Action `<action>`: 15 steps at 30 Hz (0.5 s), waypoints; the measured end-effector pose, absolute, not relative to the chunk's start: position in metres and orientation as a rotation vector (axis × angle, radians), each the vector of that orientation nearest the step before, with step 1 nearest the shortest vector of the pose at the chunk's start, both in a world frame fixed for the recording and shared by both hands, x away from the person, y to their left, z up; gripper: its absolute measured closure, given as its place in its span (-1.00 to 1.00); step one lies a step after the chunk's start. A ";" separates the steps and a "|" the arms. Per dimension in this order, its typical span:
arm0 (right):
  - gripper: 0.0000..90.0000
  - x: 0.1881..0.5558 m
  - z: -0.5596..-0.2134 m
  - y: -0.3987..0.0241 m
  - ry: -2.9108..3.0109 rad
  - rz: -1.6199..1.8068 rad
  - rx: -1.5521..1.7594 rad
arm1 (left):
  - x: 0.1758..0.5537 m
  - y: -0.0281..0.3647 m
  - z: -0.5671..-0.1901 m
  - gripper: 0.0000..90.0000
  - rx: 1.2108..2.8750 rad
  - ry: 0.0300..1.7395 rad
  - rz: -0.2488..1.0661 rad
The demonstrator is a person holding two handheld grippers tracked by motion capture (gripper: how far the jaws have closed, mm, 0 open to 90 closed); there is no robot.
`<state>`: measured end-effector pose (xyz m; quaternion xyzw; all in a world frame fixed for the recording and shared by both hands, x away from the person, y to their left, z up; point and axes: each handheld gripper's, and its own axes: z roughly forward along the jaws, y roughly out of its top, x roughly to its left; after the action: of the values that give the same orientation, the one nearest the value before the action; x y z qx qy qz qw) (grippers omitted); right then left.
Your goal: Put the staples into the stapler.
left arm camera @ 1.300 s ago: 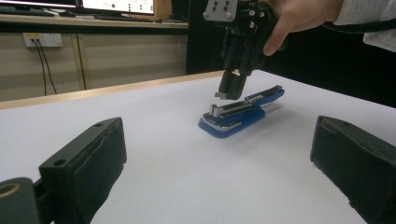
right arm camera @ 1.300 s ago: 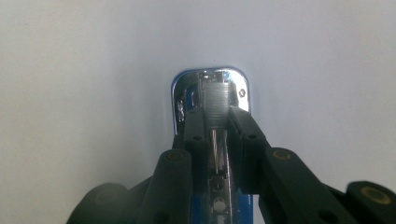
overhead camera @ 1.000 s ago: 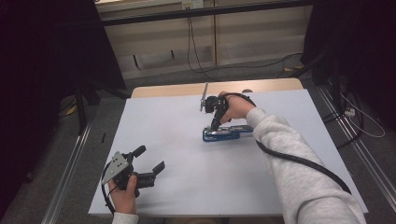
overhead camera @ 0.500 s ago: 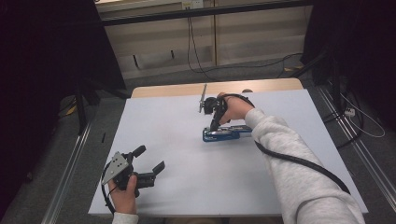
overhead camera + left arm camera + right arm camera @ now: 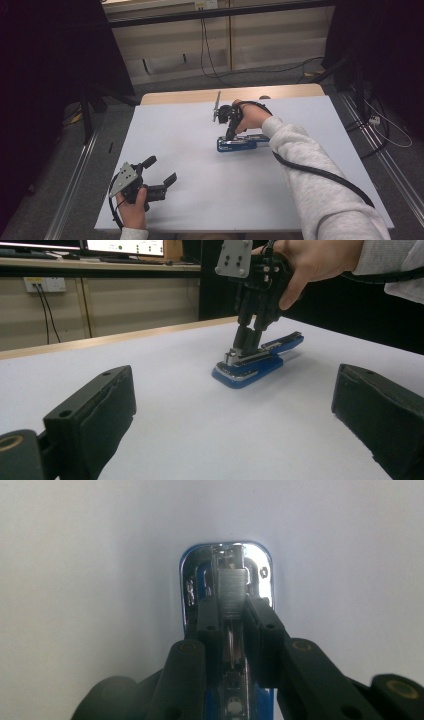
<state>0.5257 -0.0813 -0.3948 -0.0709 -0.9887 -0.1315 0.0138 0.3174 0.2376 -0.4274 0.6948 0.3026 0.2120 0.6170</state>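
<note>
So the blue plastic stapler with the shiny metal base plate [image 5: 240, 144] is lying flat on the white table [image 5: 200, 200], a bit past the middle toward the far edge. The right gripper [image 5: 230, 134] points straight down on it, jaws pinched on the grey metal staple rail [image 5: 231, 592] near the stapler's front end. The left gripper [image 5: 161, 176] sits low near the front left corner, well apart from the stapler, jaws wide apart with nothing between them

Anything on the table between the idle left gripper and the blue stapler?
Nothing visible. Bare white table lies between the open left gripper and the blue stapler. The right gripper is already clamped on the stapler from above.
</note>
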 end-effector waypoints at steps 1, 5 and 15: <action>0.75 0.526 -0.395 -0.081 -3.074 -0.410 -0.228 | 0.317 0.238 -0.427 -0.91 1.598 0.697 0.488; 0.75 0.525 -0.394 -0.082 -3.077 -0.407 -0.219 | 0.317 0.237 -0.428 -0.91 1.601 0.701 0.475; 0.75 0.525 -0.396 -0.077 -3.061 -0.393 -0.206 | 0.317 0.237 -0.428 -0.91 1.598 0.702 0.479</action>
<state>0.5254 -0.0774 -0.3961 -0.0666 -0.9894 -0.1271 0.0244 0.3173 0.2370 -0.4277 0.6943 0.3052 0.2082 0.6177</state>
